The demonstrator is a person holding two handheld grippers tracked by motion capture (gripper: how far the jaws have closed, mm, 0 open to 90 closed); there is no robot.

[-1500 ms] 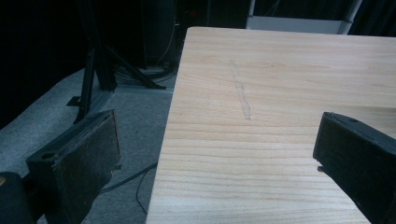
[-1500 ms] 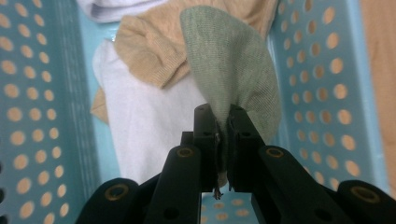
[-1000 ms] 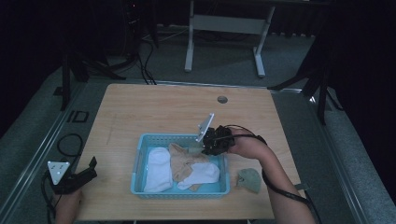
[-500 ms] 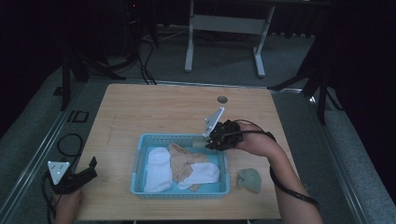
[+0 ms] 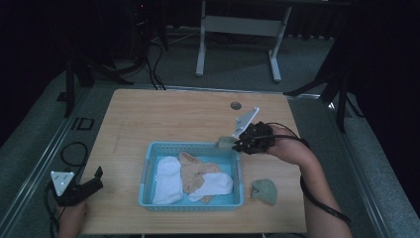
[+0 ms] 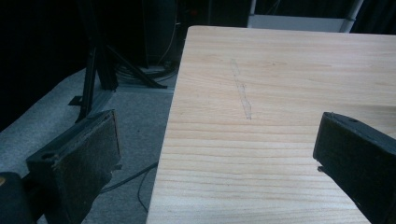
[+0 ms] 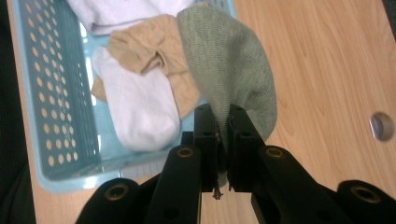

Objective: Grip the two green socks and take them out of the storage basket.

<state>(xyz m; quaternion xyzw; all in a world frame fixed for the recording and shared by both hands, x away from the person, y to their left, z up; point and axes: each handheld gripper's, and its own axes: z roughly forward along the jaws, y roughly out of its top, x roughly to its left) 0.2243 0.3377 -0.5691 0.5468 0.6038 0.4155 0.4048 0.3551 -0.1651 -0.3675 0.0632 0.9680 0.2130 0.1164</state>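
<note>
Spanning the scene, the pale wooden bench [image 5: 163, 119] carries a light-blue perforated plastic basket [image 5: 148, 171] of white and tan socks. Above its far right corner, the right gripper [image 7: 223, 135] is clamped on a grey-green knitted sock [image 7: 233, 70]. Near the bench's left edge, the left gripper [image 6: 219, 154] stands wide, holding nothing.

Green sock [image 7: 233, 70], white sock [image 7: 140, 107], tan sock [image 7: 149, 46], light-blue basket [image 7: 51, 93].

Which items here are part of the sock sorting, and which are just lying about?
In the job:
right gripper, shut on green sock
second green sock
blue basket
white socks
tan sock

Lying about:
left gripper, open
table hole
</note>
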